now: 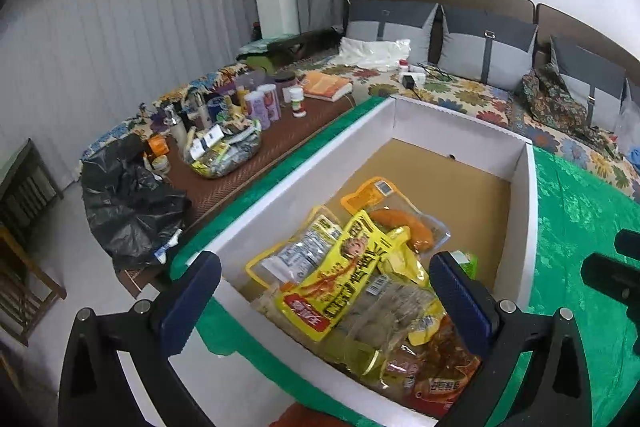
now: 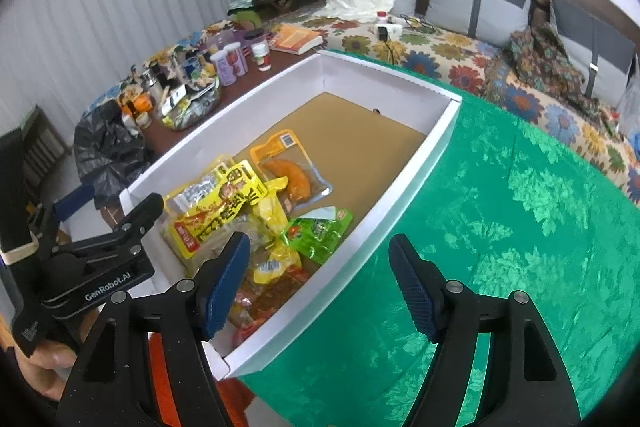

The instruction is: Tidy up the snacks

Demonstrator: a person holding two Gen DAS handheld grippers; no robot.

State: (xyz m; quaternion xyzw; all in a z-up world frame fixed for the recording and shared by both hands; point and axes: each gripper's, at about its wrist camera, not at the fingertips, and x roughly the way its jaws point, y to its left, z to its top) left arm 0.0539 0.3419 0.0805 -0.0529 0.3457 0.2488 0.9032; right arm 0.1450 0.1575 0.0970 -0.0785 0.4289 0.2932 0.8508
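Observation:
A white box [image 1: 528, 211] with a brown cardboard floor stands on a green cloth [image 2: 500, 227]. In its near half lies a heap of snack packs: a yellow pack with a red label [image 1: 344, 267], a clear pack with an orange sausage [image 1: 404, 223], a green pack [image 2: 320, 231] and a red-orange pack [image 1: 440, 379]. My left gripper [image 1: 326, 301] hangs open and wide above the heap, with nothing pressed between its blue pads. My right gripper [image 2: 322, 287] is open over the box's right wall and holds nothing. In the right wrist view the left gripper [image 2: 116, 205] shows at the left.
Left of the box is a low brown table [image 1: 240, 183] with bottles, jars, a book [image 1: 326, 87], a bowl of packets [image 1: 224, 151] and a black plastic bag [image 1: 128, 199]. A floral-covered sofa [image 2: 460, 59] with grey cushions runs behind. A hand [image 2: 44, 367] shows at the lower left.

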